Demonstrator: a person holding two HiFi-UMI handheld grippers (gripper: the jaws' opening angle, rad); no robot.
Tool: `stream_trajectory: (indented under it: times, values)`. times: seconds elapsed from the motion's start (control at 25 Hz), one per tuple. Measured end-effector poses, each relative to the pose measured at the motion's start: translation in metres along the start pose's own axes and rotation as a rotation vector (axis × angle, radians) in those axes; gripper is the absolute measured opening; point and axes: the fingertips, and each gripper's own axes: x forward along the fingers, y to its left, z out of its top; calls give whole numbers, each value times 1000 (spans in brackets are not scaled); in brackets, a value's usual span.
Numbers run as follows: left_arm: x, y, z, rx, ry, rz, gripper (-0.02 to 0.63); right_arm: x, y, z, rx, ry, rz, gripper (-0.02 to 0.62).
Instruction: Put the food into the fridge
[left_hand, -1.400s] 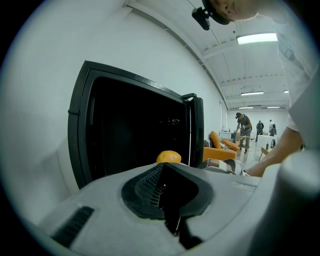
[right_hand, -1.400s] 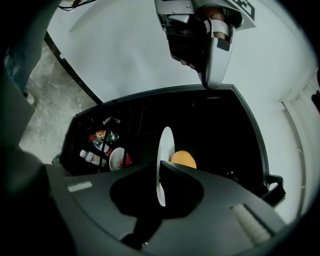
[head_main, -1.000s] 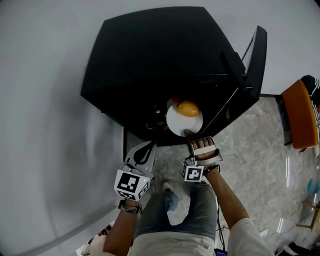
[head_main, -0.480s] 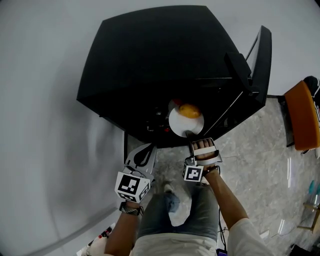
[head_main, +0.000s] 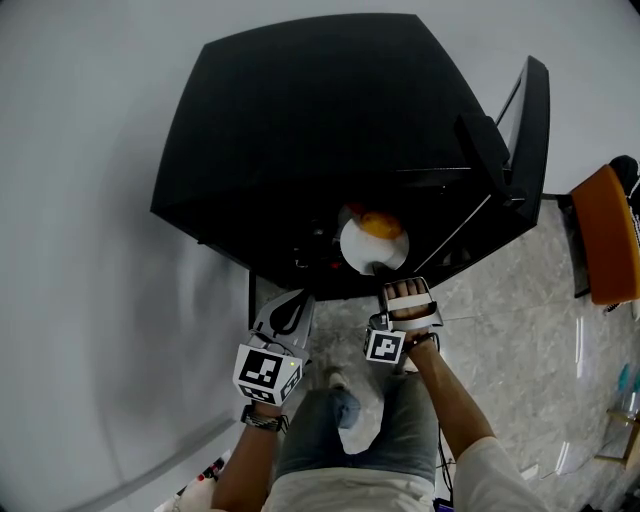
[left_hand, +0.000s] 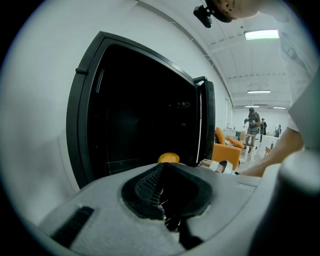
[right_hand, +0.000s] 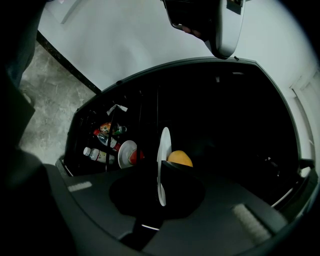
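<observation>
The black fridge (head_main: 300, 120) stands with its door (head_main: 525, 130) swung open to the right. My right gripper (head_main: 378, 268) is shut on the near rim of a white plate (head_main: 358, 250), and its jaws have just been easing open a little. An orange (head_main: 378, 224) lies on the plate, at the fridge's opening. In the right gripper view the plate (right_hand: 162, 150) is edge-on between the jaws, with the orange (right_hand: 179, 158) behind it. My left gripper (head_main: 297, 298) is shut and empty, low to the left of the plate; its view catches the orange (left_hand: 168, 158) over its jaws.
Deeper in the fridge sit a small plate with red food (right_hand: 127, 152) and bottles (right_hand: 97, 155). An orange chair (head_main: 605, 230) stands right of the door. People (left_hand: 252, 122) stand far off in the room. The person's legs (head_main: 350, 420) are below the grippers.
The plate with the orange has sunk slightly at the fridge's opening, carried by my right gripper. My left gripper has dropped a little too.
</observation>
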Motion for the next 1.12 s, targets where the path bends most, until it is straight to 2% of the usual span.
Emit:
stream_trajectory:
  times: [0.32,0.56,0.76,0.88,1.12]
  values:
    - [4,5,-7,-12,13,-1,0,11,2,0,-8,16,4,24]
    - [5,5,-7,-17,20,-7,0,21,3,-4,-8,49,60,29]
    - [5,7,-3,-16,25,-10,0,28,11,-6,5,66,127,102]
    - [3,7,0,-17,32,-10,0,21,13,-5,19,58,134,139]
    - [-5,-2,-1,-38,63,-24,0,-3,11,-7,35,46,110,147]
